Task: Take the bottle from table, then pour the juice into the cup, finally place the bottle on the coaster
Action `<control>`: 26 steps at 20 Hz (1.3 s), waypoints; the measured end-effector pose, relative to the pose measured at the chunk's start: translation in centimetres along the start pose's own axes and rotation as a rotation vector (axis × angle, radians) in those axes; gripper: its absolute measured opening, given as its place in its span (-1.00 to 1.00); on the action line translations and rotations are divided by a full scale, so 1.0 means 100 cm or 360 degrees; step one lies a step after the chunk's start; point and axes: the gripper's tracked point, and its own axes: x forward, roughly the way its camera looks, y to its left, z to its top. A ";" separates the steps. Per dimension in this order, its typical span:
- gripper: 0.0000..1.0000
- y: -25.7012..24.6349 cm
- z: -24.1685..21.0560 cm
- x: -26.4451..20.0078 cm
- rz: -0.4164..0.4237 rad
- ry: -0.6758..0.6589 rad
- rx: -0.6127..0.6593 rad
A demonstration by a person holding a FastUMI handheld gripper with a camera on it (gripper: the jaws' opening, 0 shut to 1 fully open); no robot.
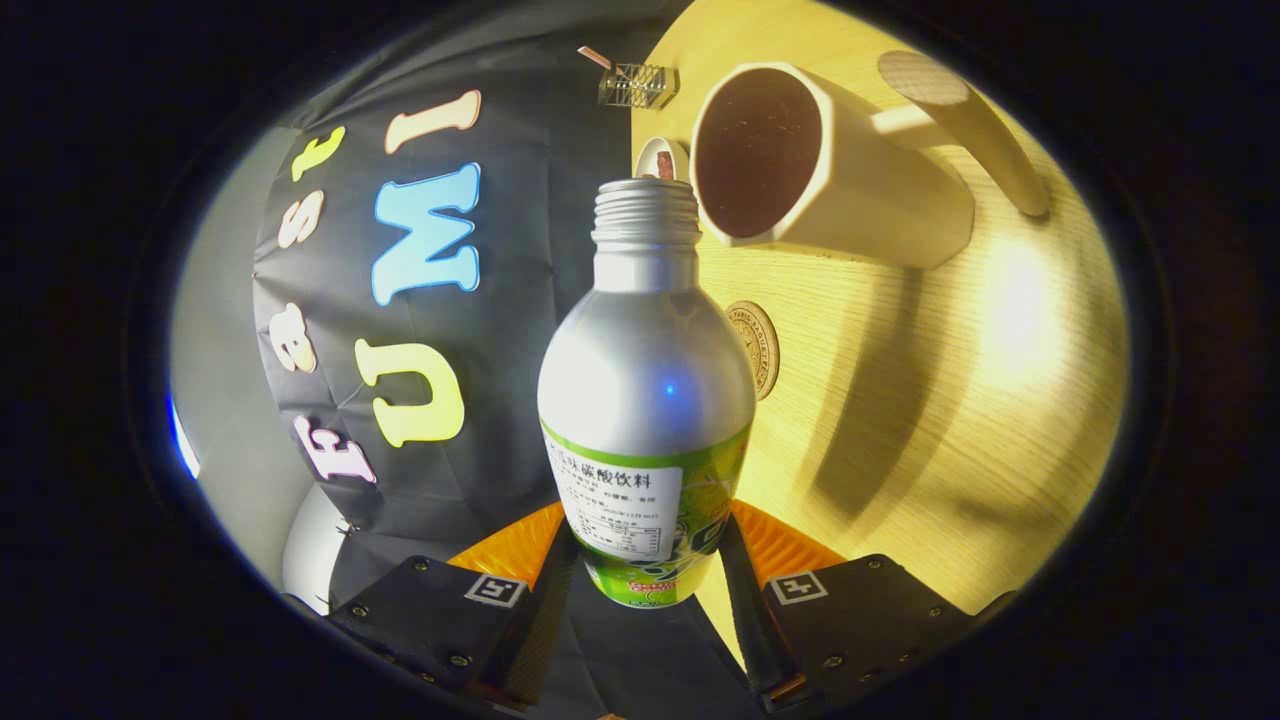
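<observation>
A: What is the gripper doing?

B: It is pinching the bottle. Both fingers are pressing on the lower, labelled part of the body, one on each side.

A: And how is the bottle sitting?

B: It is lying along the fingers, pointing away from the camera. The cap is off, and the threaded mouth is pointing out ahead toward the cup. The whole view is rolled, so the wooden table is running up one side, with the booth wall on the other.

A: Where is the cup standing?

B: On the table, just beyond the bottle's mouth and a little to one side, its dark opening facing the camera. It is a pale mug with a long handle, and its shadow is falling across the wood toward the gripper.

A: The coaster?

B: The round coaster is lying flat on the table, partly hidden behind the bottle's shoulder, between cup and gripper.

A: Anything else?

B: A small round cap-like piece is showing just past the bottle's mouth, and a clear little box is sitting at the table's far edge.
</observation>
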 end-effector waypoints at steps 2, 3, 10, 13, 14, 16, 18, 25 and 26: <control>0.47 0.005 0.000 0.001 0.0015 -0.0001 0.0065; 0.47 0.006 -0.001 0.002 0.0020 0.0001 0.0081; 0.47 0.008 -0.001 0.002 0.0025 0.0032 0.0164; 0.47 0.009 0.000 0.003 0.0025 0.0028 0.0213; 0.47 0.010 0.001 0.003 0.0027 0.0028 0.0223; 0.47 0.009 0.001 0.005 0.0028 0.0034 0.0240; 0.46 0.010 0.002 0.005 0.0028 0.0035 0.0259; 0.47 0.013 0.004 0.006 0.0039 0.0043 0.0314; 0.47 0.014 0.003 0.005 0.0037 0.0051 0.0323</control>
